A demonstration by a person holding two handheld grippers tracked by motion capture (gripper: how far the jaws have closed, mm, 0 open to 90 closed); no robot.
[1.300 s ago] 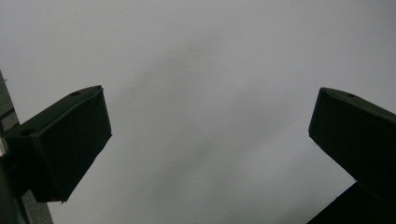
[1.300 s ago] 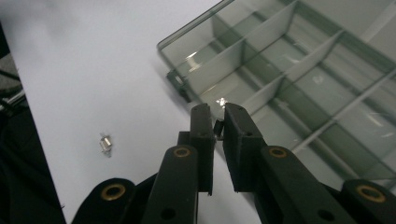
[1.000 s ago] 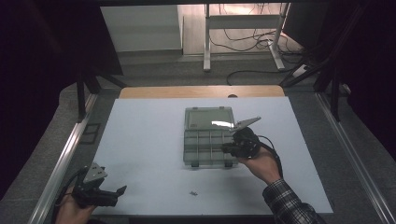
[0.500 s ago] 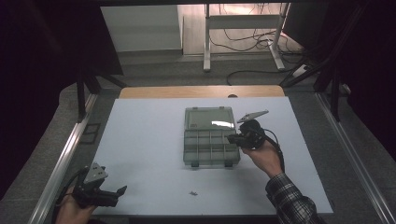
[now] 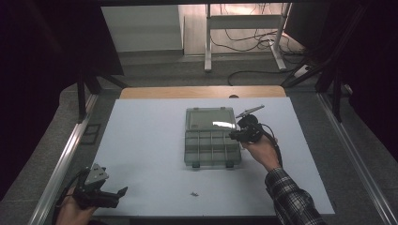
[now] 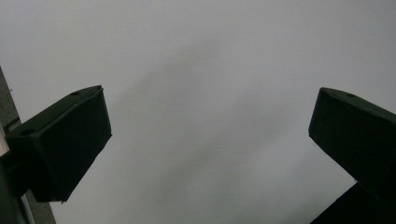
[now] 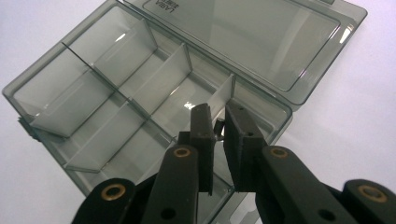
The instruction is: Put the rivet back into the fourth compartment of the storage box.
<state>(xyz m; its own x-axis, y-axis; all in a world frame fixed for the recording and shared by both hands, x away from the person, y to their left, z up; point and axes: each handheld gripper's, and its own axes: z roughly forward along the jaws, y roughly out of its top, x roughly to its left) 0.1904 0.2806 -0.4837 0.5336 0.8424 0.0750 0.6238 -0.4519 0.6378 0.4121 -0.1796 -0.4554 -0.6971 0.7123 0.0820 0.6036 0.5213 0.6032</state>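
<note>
A clear smoky plastic organiser box (image 5: 189, 149) lies open in the middle of the white table, its lid (image 5: 210, 118) folded flat on the far side. My right gripper (image 5: 234, 136) hovers over the box's right-hand compartments. In the right gripper view my right gripper (image 7: 218, 112) has its jaws almost together, pinching a small dark screw-like piece (image 7: 218, 126) above a divided compartment of the box (image 7: 116, 93). My left gripper (image 5: 121, 192) rests at the table's front left corner. In the left gripper view my left gripper (image 6: 210, 116) stands wide open over bare table.
A tiny screw (image 5: 194, 193) lies loose on the white table (image 5: 141, 140) in front of the box. A wooden strip (image 5: 202, 92) borders the far edge. Metal rails (image 5: 65, 154) run along both sides of the table.
My right gripper has drifted slightly away from the person, from the box's front right part toward its middle right edge. The left gripper has barely moved.
</note>
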